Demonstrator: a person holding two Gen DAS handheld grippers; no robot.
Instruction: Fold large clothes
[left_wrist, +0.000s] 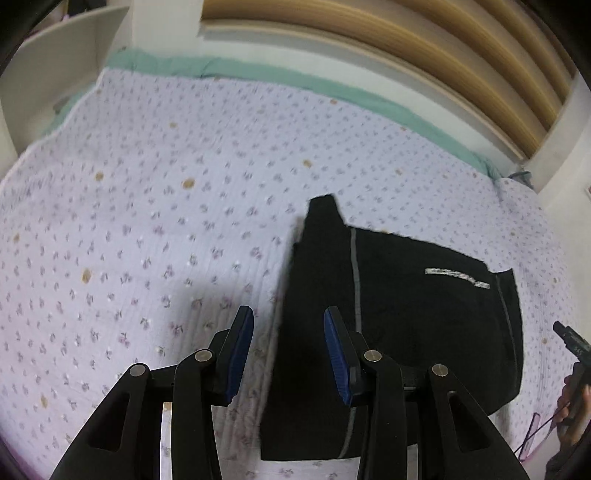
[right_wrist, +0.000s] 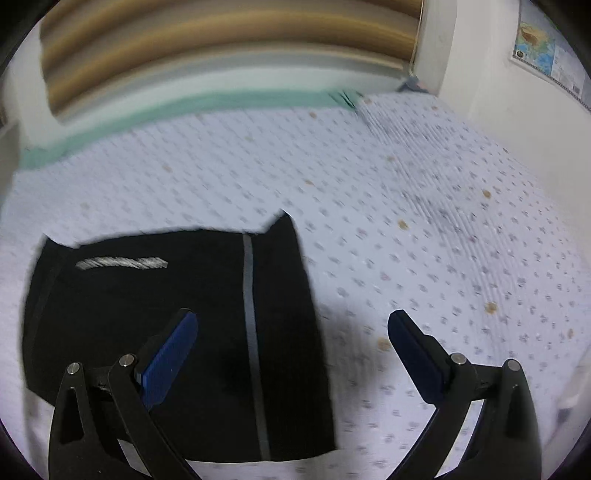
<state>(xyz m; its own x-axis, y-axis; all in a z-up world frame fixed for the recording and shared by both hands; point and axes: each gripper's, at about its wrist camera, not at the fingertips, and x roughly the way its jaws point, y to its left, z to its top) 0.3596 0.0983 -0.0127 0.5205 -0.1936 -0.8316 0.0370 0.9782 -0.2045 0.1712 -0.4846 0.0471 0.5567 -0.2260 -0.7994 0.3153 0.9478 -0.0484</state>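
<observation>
Left wrist view: left gripper (left_wrist: 289, 354) hangs above the bed, jaws partly apart, nothing between the pads, touching nothing. Right wrist view: right gripper (right_wrist: 291, 363) spread wide, likewise empty and clear of the cloth. Black garment (left_wrist: 399, 332) lies folded flat on the floral bedspread (left_wrist: 147, 221), grey stripe (right_wrist: 251, 332) running down it, pale logo strip (left_wrist: 457, 277) near its far edge. Green sheet (left_wrist: 258, 70) borders the spread; wooden slatted headboard (left_wrist: 424, 48) behind; map poster (right_wrist: 543, 48) on the wall.

left wrist: above bedspread (left_wrist: 147, 221), tilted down | right wrist: same | shared: black garment (left_wrist: 406, 314)
</observation>
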